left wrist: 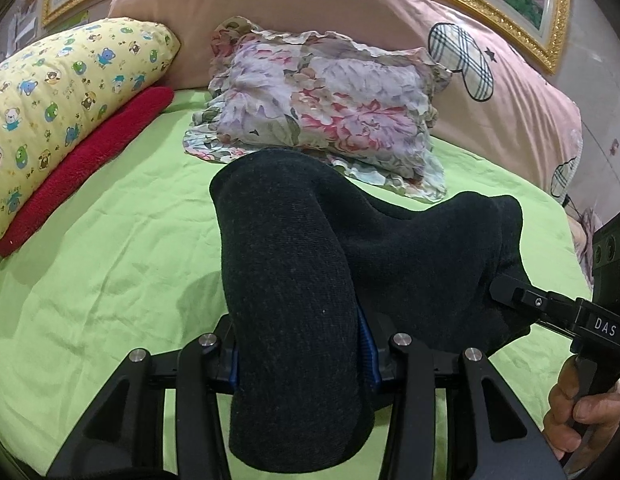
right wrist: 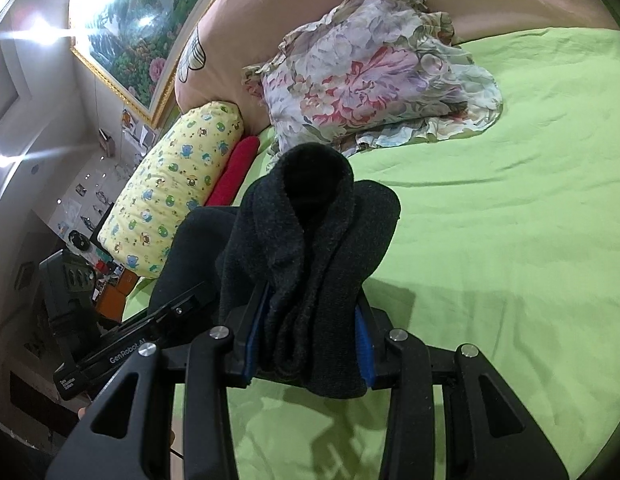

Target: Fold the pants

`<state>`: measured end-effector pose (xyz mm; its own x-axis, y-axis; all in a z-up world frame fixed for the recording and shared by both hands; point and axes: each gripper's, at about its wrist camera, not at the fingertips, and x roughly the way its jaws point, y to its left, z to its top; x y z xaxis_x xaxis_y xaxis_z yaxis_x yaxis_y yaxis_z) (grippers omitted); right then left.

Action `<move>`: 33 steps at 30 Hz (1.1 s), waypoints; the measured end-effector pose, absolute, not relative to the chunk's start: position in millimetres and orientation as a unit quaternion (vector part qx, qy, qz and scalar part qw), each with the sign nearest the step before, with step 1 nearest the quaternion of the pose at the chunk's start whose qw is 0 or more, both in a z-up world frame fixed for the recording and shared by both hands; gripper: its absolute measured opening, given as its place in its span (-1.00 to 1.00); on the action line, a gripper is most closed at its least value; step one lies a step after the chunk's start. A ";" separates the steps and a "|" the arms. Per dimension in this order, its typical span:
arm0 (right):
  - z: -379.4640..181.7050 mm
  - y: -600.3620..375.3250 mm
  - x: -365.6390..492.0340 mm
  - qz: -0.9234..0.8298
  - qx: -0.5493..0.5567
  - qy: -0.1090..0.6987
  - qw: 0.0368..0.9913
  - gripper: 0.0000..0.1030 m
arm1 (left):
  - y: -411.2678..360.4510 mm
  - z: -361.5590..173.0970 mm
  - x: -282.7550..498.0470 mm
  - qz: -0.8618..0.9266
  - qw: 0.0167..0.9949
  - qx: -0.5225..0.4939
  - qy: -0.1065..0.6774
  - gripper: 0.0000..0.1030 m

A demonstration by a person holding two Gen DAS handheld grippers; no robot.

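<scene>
The dark grey pants (left wrist: 294, 264) hang bunched between both grippers above the green bedsheet (left wrist: 110, 264). My left gripper (left wrist: 302, 364) is shut on one thick fold of the pants, which drapes over and hides its fingertips. My right gripper (right wrist: 310, 344) is shut on another bunched part of the pants (right wrist: 310, 240), its blue pads (right wrist: 363, 344) showing at the sides. The right gripper also shows in the left wrist view (left wrist: 509, 296), clamped on the pants' edge. The left gripper also shows in the right wrist view (right wrist: 182, 304) at lower left.
A floral pillow (left wrist: 321, 104) lies just beyond the pants. A yellow bear-print pillow (left wrist: 66, 108) on a red towel (left wrist: 90, 172) sits at the left. A large pink pillow (left wrist: 310, 4) and a gold-framed picture (right wrist: 126, 28) are behind. Green sheet (right wrist: 509, 240) spreads to the right.
</scene>
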<state>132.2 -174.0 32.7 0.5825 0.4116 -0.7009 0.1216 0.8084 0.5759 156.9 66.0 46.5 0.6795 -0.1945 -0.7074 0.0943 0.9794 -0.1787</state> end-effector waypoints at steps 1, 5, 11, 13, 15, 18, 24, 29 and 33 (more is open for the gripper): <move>31.0 -174.3 135.1 0.088 0.296 0.451 0.837 -0.22 | 66.1 45.7 158.2 -0.077 0.914 -0.064 0.393 -0.14; 25.6 -175.6 144.5 0.091 0.291 0.459 0.835 -0.22 | 66.6 43.5 165.1 -0.072 0.914 -0.066 0.393 -0.14; 21.9 -175.4 158.6 0.098 0.287 0.461 0.834 -0.22 | 70.1 44.3 175.4 -0.064 0.915 -0.070 0.392 -0.14; 22.2 -174.6 163.1 0.099 0.286 0.462 0.834 -0.22 | 71.4 45.0 178.8 -0.064 0.915 -0.071 0.392 -0.14; 23.0 -174.3 169.1 0.102 0.282 0.464 0.834 -0.22 | 73.5 45.8 184.2 -0.064 0.915 -0.074 0.392 -0.14; 23.0 -175.8 180.3 0.104 0.278 0.472 0.830 -0.22 | 75.7 45.3 192.8 -0.065 0.913 -0.078 0.395 -0.14; 13.9 -178.6 199.4 0.100 0.274 0.492 0.821 -0.21 | 77.8 32.6 205.2 -0.065 0.907 -0.084 0.407 -0.14; -8.7 -182.5 203.1 0.085 0.286 0.519 0.801 -0.17 | 77.1 16.2 207.5 -0.066 0.901 -0.078 0.421 -0.14; -23.3 -187.4 202.6 0.066 0.292 0.530 0.793 -0.06 | 80.3 5.8 206.8 -0.071 0.898 -0.080 0.427 -0.10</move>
